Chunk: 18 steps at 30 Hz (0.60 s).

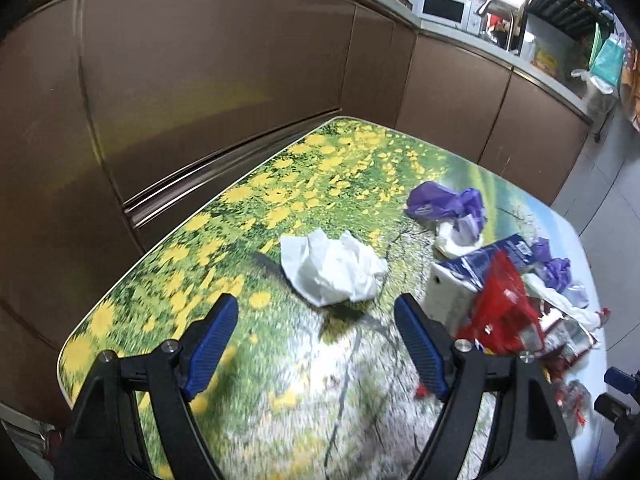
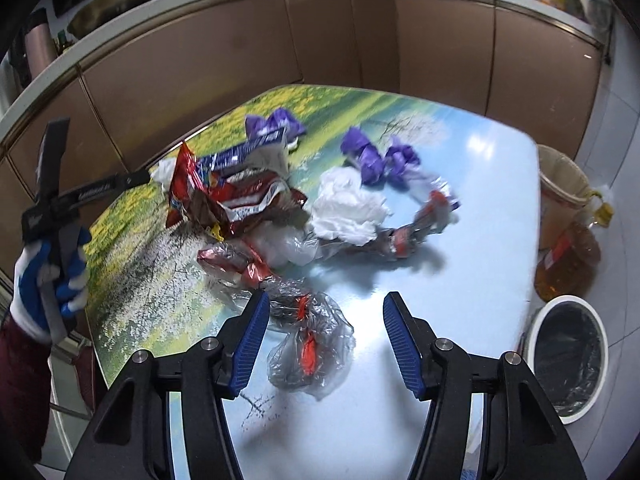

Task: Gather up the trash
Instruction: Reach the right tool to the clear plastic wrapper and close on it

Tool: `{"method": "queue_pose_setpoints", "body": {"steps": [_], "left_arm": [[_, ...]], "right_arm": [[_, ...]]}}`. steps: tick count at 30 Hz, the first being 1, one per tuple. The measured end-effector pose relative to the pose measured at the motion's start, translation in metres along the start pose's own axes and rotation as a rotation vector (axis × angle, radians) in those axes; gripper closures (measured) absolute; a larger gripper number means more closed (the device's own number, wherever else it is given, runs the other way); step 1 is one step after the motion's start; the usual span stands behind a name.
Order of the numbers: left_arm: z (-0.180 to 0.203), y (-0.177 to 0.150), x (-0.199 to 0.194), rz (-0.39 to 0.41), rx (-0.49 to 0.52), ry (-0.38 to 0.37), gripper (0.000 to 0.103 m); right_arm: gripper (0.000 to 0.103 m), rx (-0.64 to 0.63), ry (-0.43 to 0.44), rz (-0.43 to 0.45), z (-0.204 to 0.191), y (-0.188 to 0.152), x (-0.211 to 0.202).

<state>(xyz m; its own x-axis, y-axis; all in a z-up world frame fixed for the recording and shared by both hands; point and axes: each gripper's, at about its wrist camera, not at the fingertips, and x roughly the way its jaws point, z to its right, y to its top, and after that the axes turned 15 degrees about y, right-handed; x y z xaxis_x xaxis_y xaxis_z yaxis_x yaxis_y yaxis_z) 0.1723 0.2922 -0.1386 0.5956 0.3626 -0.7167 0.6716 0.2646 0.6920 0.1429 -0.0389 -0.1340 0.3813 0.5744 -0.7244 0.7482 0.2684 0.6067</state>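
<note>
Left tongs (image 1: 316, 344) gape wide, empty, above the flower-printed surface (image 1: 224, 216); a crumpled white paper (image 1: 330, 268) lies at their 12 o'clock, just ahead. Right tongs (image 2: 322, 340) also spread wide, a clear plastic wrapper (image 2: 310, 348) lying between the blue pads (image 2: 250, 344), seemingly untouched. Red snack bags (image 2: 236, 196) pile at 11 o'clock. A lined bin (image 2: 568, 356) stands at 3 o'clock.

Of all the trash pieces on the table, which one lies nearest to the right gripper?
The clear plastic bag with red print, lying between the right gripper's open fingers. The other wrappers, tissues and purple bags lie farther back.
</note>
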Motion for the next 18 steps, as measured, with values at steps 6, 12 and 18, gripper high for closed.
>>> {"method": "queue_pose_setpoints", "body": {"steps": [6, 12, 18], "left_arm": [[0.005, 0.016, 0.029, -0.032, 0.016, 0.033, 0.024], [0.014, 0.019, 0.045, -0.050, 0.048, 0.064, 0.025], [0.014, 0.017, 0.043, -0.062, 0.043, 0.027, 0.062]], "right_arm": [[0.044, -0.004, 0.036, -0.048, 0.004, 0.000, 0.016], [0.044, -0.008, 0.049, -0.080, 0.008, -0.002, 0.028], [0.073, -0.006, 0.065, -0.089, 0.004, -0.009, 0.032]]}}
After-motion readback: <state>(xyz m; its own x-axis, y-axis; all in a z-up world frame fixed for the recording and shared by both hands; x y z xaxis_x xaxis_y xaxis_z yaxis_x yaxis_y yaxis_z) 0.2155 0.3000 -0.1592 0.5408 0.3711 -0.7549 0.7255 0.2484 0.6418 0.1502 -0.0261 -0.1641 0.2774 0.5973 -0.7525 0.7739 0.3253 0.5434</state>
